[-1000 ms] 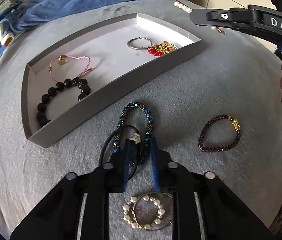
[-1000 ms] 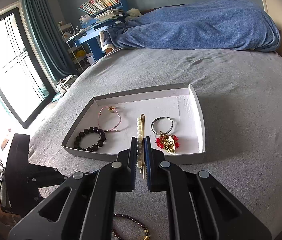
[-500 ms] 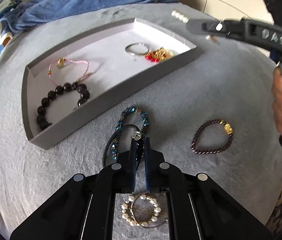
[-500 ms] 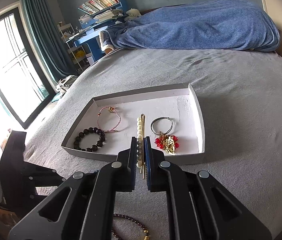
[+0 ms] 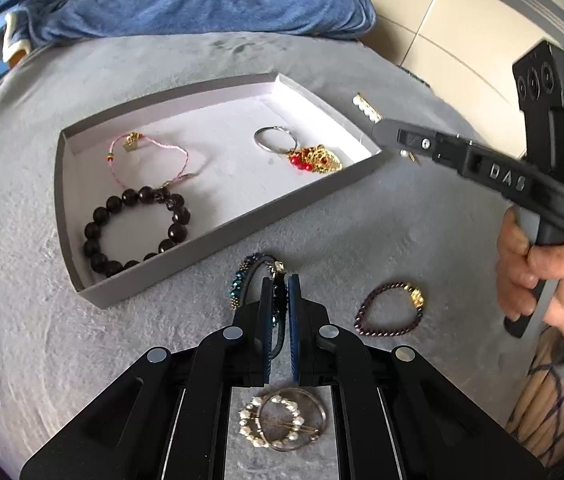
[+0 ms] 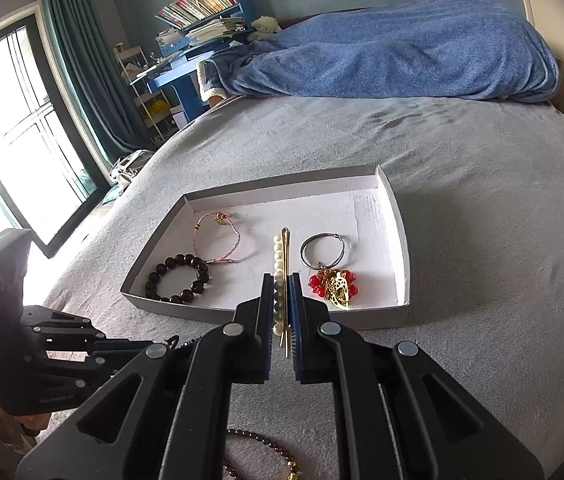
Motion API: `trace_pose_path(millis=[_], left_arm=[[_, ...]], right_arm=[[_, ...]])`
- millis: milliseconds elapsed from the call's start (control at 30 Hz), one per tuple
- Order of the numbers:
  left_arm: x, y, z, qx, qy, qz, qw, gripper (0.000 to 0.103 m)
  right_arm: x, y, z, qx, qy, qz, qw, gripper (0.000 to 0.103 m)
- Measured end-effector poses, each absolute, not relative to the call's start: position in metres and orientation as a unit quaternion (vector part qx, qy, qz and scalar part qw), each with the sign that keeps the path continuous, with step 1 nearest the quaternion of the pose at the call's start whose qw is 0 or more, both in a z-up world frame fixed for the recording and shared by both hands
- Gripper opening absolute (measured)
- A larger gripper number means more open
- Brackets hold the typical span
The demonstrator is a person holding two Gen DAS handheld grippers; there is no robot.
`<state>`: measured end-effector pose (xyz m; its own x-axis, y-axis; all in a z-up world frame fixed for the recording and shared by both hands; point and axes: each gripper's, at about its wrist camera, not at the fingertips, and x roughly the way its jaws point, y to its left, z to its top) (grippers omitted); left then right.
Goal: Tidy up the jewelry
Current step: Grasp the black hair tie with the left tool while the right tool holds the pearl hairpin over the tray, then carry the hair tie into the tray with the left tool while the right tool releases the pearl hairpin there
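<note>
A grey cardboard tray (image 5: 217, 236) (image 6: 402, 248) lies on the grey bedspread. It holds a black bead bracelet (image 5: 133, 232) (image 6: 177, 278), a pink cord bracelet (image 5: 149, 156) (image 6: 217, 240) and a ring with a red-and-gold charm (image 5: 306, 156) (image 6: 332, 280). My left gripper (image 5: 279, 280) is shut on a blue bead bracelet and black cord (image 5: 247, 280), lifted just in front of the tray. My right gripper (image 6: 280, 280) is shut on a pearl hairpin (image 6: 282, 256) (image 5: 366, 106), held above the tray's near edge.
A dark red bead bracelet (image 5: 392, 312) (image 6: 257, 452) lies on the bedspread to the right. A pearl ring ornament (image 5: 282, 424) lies under my left gripper. A blue blanket (image 6: 402, 64) is heaped at the far side. A window (image 6: 9, 140) stands left.
My left gripper closed on the blue bead bracelet with the black cord and lifted it off the bedspread. My right gripper stayed nearly still with the pearl hairpin.
</note>
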<state>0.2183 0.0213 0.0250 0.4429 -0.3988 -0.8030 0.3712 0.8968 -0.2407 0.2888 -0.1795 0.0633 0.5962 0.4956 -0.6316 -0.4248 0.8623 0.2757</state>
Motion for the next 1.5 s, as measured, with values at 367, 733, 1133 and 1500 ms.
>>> trace_pose_path(millis=[367, 733, 1133, 1500], left_arm=[[0.220, 0.013, 0.003, -0.007, 0.512, -0.228, 0.828, 0.008], [0.217, -0.001, -0.004, 0.036, 0.506, -0.220, 0.833, 0.022], [0.214, 0.003, 0.021, 0.035, 0.463, -0.224, 0.857, 0.012], [0.226, 0.027, 0.062, -0.010, 0.406, -0.225, 0.886, 0.001]], right_arm=[[0.289, -0.181, 0.062, 0.051, 0.368, 0.256, 0.893, 0.007], [0.289, -0.181, 0.062, 0.048, 0.369, 0.256, 0.892, 0.007], [0.288, -0.180, 0.062, 0.048, 0.367, 0.258, 0.893, 0.007], [0.288, -0.175, 0.061, 0.050, 0.369, 0.262, 0.890, 0.007]])
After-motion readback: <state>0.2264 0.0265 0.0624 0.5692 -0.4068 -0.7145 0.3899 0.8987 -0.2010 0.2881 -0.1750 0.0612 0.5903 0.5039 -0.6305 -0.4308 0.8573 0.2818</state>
